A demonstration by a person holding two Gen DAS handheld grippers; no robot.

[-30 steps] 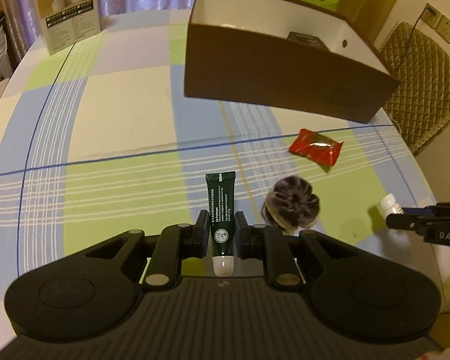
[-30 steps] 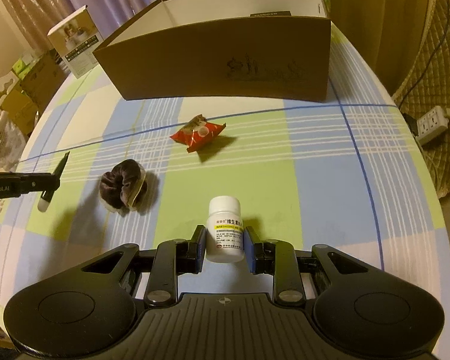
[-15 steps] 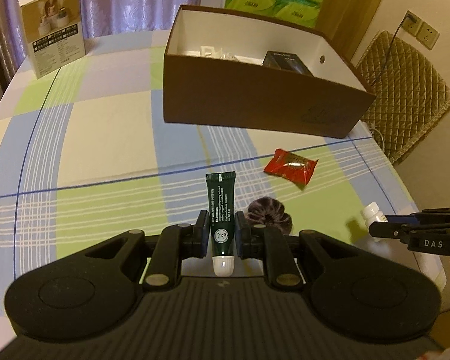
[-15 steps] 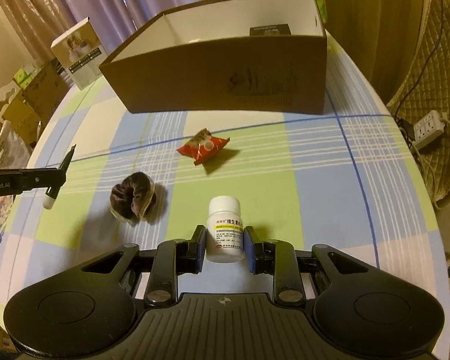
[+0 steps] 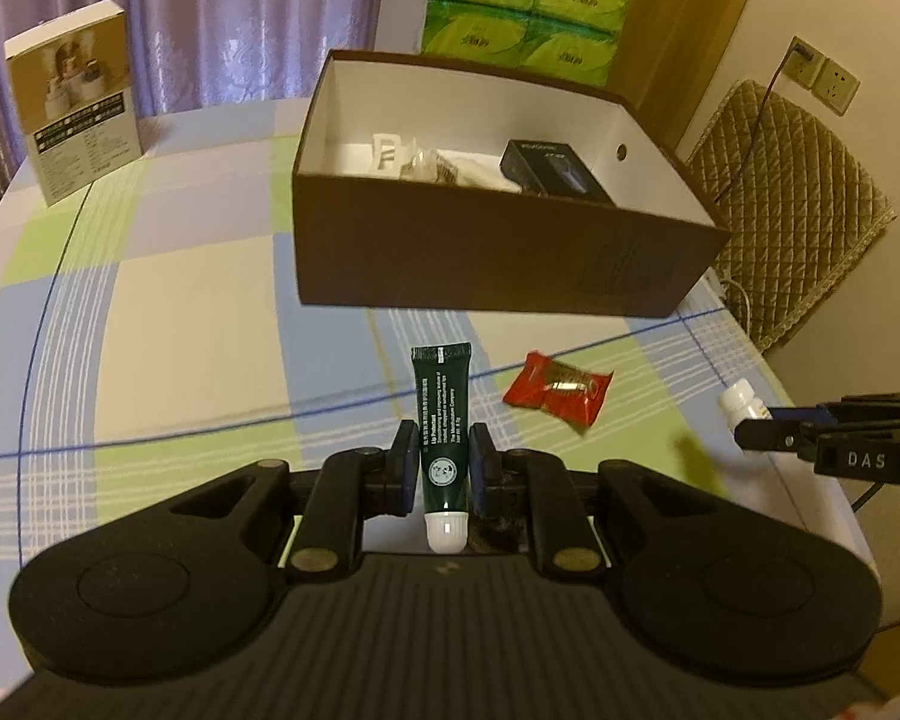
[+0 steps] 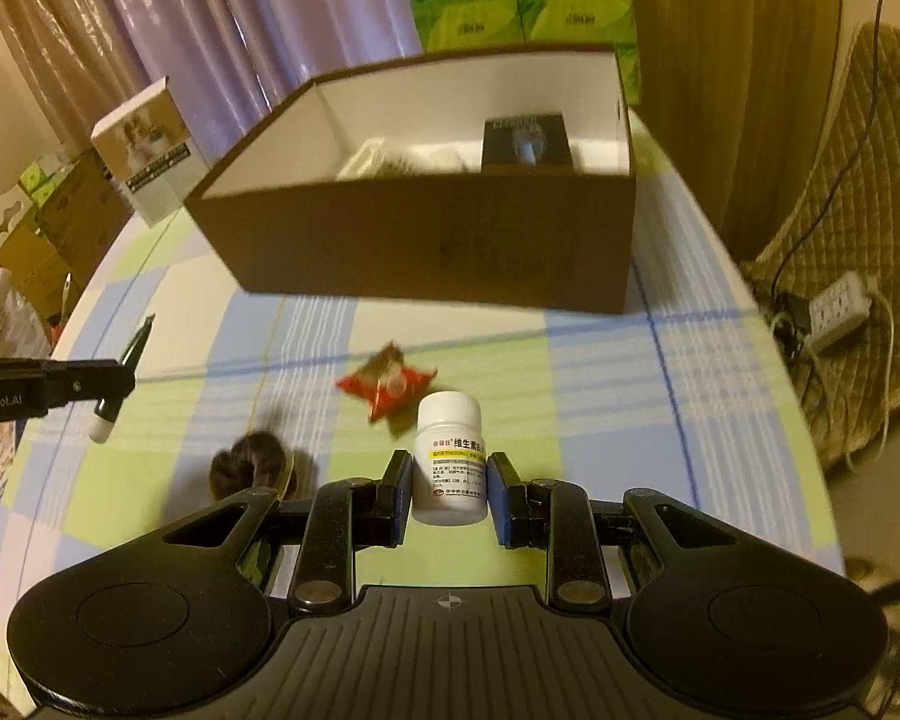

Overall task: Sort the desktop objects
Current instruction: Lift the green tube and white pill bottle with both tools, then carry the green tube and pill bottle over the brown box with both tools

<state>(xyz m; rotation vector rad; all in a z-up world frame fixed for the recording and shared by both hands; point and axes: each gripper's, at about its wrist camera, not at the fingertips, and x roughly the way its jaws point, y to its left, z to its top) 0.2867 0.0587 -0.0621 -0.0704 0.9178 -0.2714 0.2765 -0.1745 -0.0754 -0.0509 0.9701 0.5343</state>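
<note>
My left gripper [image 5: 442, 462] is shut on a dark green tube [image 5: 442, 420] with a white cap, held above the checked tablecloth. My right gripper [image 6: 448, 480] is shut on a white pill bottle [image 6: 450, 456]. Ahead stands an open brown cardboard box [image 5: 486, 264] with a black box [image 5: 552, 174] and white items inside. A red snack packet [image 5: 558, 390] lies on the cloth before the box. A dark brown hair scrunchie [image 6: 252, 468] lies left of the right gripper; the left wrist view hides most of it behind the fingers.
A white product carton [image 5: 75, 126] stands upright at the table's far left. Green tissue packs [image 5: 522, 6] are stacked behind the box. A quilted chair [image 5: 792, 204] and a power strip [image 6: 834, 306] lie past the table's right edge.
Both grippers have risen and tilted up with their objects held, so the box interior shows more. The scrunchie has slipped behind the left fingers.
</note>
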